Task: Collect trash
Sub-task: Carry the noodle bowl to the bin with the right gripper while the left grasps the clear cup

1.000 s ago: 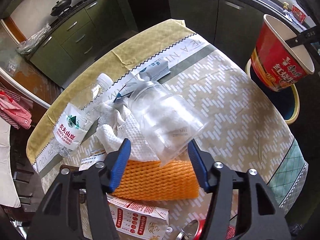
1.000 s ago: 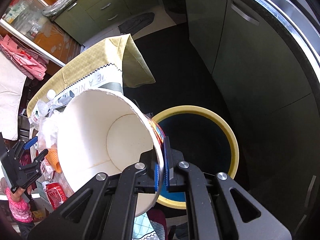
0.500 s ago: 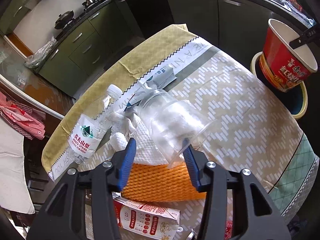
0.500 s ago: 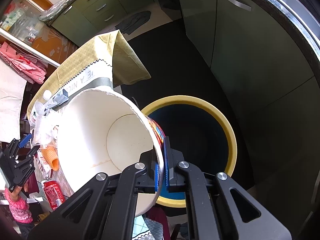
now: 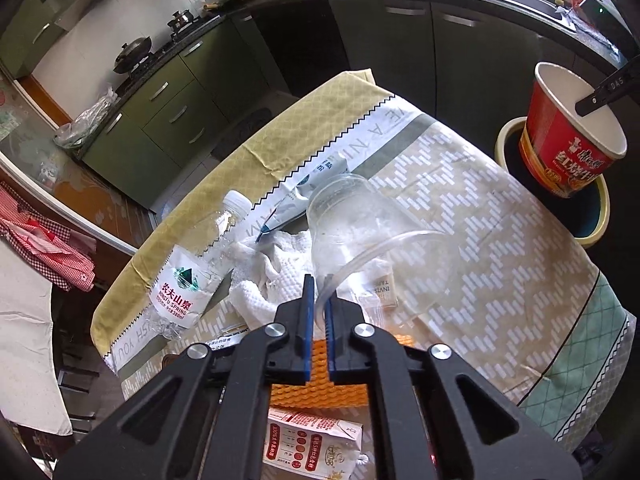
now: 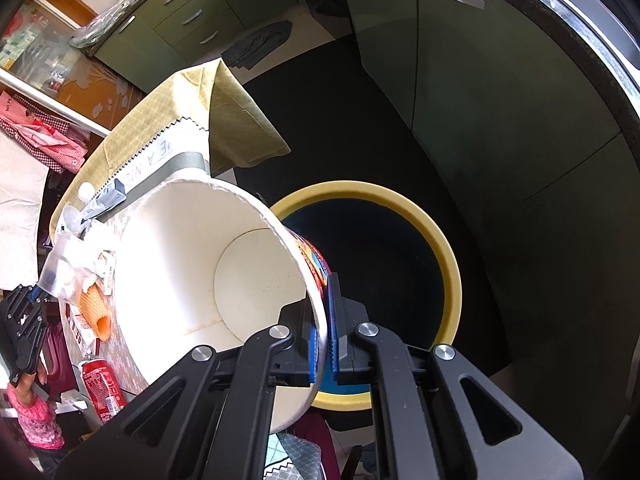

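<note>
Since a second ago, the left gripper (image 5: 318,312) has been closing, and its blue pads are now pinching the rim of the clear plastic cup (image 5: 360,236), where earlier they stood spread on either side of it. That cup is lying on its side on the table (image 5: 500,280), its long axis running away from the gripper toward the far edge, mouth toward the fingers and base pointing off, with the crumpled white paper towel (image 5: 276,276) and the water bottle (image 5: 192,272) just beside it on the left. Meanwhile the right gripper (image 6: 324,336) is holding the red noodle cup (image 6: 224,276) by its wall, jaws pressed together on the thin rim, and is hanging it tilted over the yellow-rimmed bin (image 6: 448,264), which is standing on the floor just off the table's right end. Being already above the bin, the right hand is the nearer one; the left will probably have to carry its cup rightward across the table to reach the same opening.
</note>
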Motion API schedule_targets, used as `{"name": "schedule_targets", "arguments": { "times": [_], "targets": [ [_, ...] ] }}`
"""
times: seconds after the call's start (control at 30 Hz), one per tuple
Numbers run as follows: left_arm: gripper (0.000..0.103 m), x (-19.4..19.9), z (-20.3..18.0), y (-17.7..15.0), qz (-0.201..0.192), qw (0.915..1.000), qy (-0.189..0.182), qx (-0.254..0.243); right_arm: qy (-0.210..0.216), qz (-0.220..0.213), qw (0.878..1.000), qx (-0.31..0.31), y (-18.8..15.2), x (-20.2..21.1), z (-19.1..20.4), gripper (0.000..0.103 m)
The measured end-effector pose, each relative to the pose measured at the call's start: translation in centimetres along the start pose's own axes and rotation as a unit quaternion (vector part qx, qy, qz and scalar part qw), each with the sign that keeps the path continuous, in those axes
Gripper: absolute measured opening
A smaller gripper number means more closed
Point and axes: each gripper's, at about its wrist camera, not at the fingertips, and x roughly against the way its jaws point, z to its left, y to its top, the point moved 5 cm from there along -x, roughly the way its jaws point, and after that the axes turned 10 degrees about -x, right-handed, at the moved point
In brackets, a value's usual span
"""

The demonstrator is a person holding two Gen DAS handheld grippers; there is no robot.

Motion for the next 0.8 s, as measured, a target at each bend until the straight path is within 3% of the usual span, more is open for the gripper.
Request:
{"name": "schedule_targets", "arguments": {
  "times": [0.37,0.53,0.8],
  "targets": [
    [0.005,3.4,-1.9,1.1,-0.02,0.9984,-0.053,0.002,-0.044,0.039,0.998,-0.039,0.3,-7.4,-4.5,0.007],
    [0.005,4.2,-3.6,1.7,-0.023,0.9971,-0.072,-0.01,-0.055,0.047,0.996,-0.047,0.5,-10.6,-6.0,0.016],
    [0.005,4.5,-6.6,3.5,-0.023,0.9945,-0.096,-0.036,-0.035,0.006,0.999,-0.034,0.4,-7.7,-5.4,0.018]
  ]
}}
